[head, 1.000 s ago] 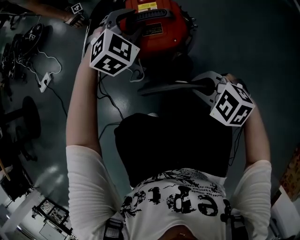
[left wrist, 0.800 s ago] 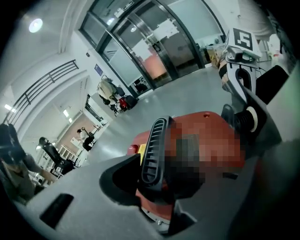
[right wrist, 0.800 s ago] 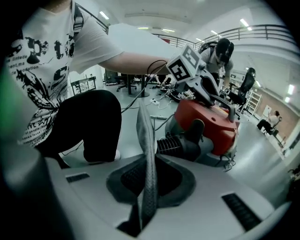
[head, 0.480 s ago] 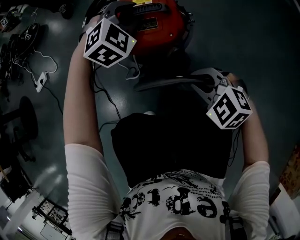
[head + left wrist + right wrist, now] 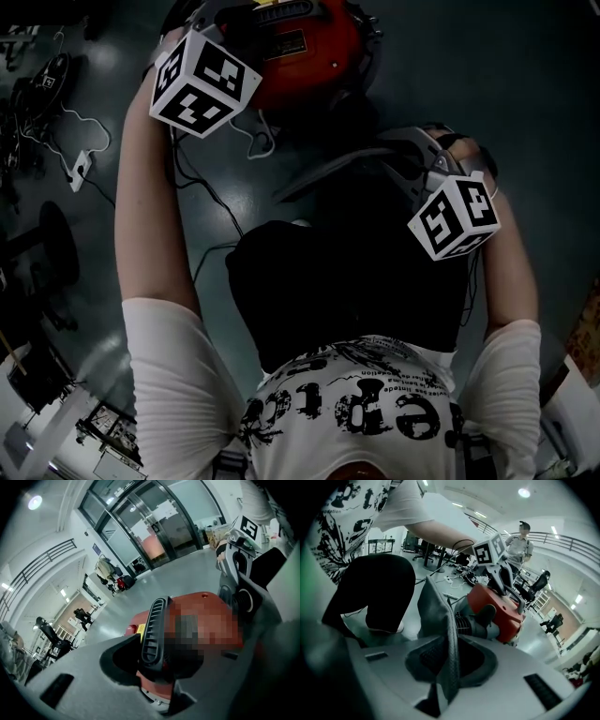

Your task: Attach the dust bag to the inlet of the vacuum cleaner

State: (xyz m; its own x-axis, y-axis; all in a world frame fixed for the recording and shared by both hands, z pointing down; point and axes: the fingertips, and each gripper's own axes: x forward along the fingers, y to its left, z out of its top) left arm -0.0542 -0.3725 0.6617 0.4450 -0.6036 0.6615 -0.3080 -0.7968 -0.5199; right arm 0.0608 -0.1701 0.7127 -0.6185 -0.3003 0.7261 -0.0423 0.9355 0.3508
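The red vacuum cleaner (image 5: 305,47) stands on the floor at the top of the head view. My left gripper (image 5: 234,14) reaches over it. In the left gripper view the jaws (image 5: 157,663) have just been closing, and the vacuum's black ribbed handle (image 5: 152,625) is clamped between them. My right gripper (image 5: 401,164) is shut on the grey dust bag (image 5: 328,173), whose fabric edge (image 5: 449,653) runs between its jaws (image 5: 450,665). The bag's far end lies by the ribbed inlet neck (image 5: 464,623) on the vacuum's red body (image 5: 501,609).
White cables and a power strip (image 5: 82,164) lie on the floor at the left, near a black stool base (image 5: 56,234). My own black-trousered legs (image 5: 347,291) fill the middle. A person (image 5: 518,543) stands behind the vacuum. Glass doors (image 5: 154,531) lie beyond.
The right gripper has rolled a little with the bag, whose edge now slants up toward the vacuum. The left gripper stays on the handle; the head view has shifted slightly.
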